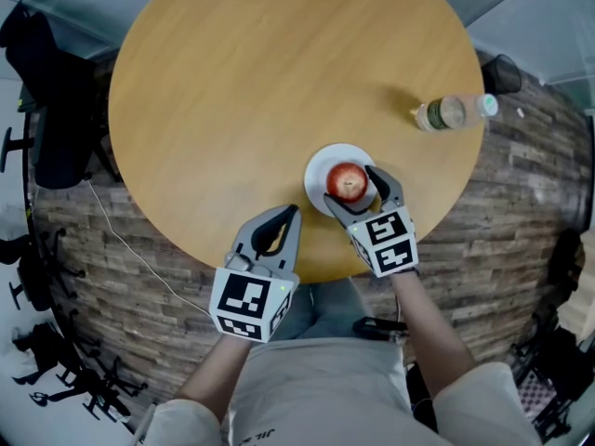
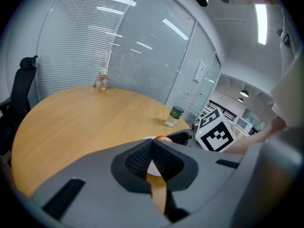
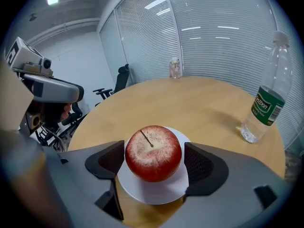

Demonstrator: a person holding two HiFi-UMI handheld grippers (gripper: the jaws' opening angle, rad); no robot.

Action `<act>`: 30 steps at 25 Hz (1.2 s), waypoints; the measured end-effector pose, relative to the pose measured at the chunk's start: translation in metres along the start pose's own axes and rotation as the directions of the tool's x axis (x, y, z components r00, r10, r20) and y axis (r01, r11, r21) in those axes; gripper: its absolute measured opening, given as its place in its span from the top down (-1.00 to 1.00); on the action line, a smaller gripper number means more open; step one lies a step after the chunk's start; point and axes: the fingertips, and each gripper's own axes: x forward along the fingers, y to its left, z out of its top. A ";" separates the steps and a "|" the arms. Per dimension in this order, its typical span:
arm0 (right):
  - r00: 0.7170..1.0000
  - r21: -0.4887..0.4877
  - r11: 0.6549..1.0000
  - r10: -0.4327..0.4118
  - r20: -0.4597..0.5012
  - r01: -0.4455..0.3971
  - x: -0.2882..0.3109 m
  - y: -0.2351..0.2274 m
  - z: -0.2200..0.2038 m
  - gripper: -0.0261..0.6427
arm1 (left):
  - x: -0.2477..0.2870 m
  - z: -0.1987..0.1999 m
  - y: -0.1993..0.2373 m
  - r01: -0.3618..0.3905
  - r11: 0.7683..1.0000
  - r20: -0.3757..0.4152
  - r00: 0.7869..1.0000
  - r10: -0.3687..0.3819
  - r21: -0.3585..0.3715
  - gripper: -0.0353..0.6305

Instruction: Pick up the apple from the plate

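My right gripper (image 1: 353, 189): jaws open, astride the apple (image 3: 153, 152) on its white plate (image 3: 156, 194). My left gripper (image 2: 152, 144): jaws closed, empty. The bottle (image 3: 266, 103) has a green label, print illegible.

The water bottle (image 3: 267, 80) on the worktop (image 3: 209, 103) wears a green label (image 3: 264, 106) with white lettering. The part facing me looks like "estbon". Small print on the person's trousers (image 1: 307, 388) is too blurred to read.

Red apple (image 3: 153, 152), stem up, on small white plate (image 3: 148, 191)
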 end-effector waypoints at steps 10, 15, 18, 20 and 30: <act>0.999 0.003 1.000 0.002 -0.037 -0.002 0.007 0.000 -0.007 -0.23 | 0.000 -0.003 0.005 -0.005 1.000 -0.009 1.000 0.005 -0.006 0.88; 0.999 0.005 1.000 -0.008 -0.034 0.008 0.005 -0.002 -0.004 -0.23 | -0.001 -0.005 0.007 -0.006 1.000 -0.016 1.000 0.005 -0.007 0.88; 0.999 0.006 1.000 -0.004 -0.037 0.004 0.003 -0.001 -0.004 -0.23 | -0.002 -0.003 0.006 -0.005 1.000 -0.010 1.000 0.005 -0.006 0.88; 1.000 0.006 1.000 0.002 -0.031 -0.002 0.001 0.001 -0.002 -0.23 | -0.003 -0.002 0.006 -0.004 1.000 -0.007 1.000 0.003 -0.004 0.88; 1.000 0.034 0.999 0.015 0.027 -0.016 -0.026 0.008 0.020 -0.23 | -0.013 0.009 -0.004 0.009 1.000 0.019 1.000 -0.010 0.023 0.88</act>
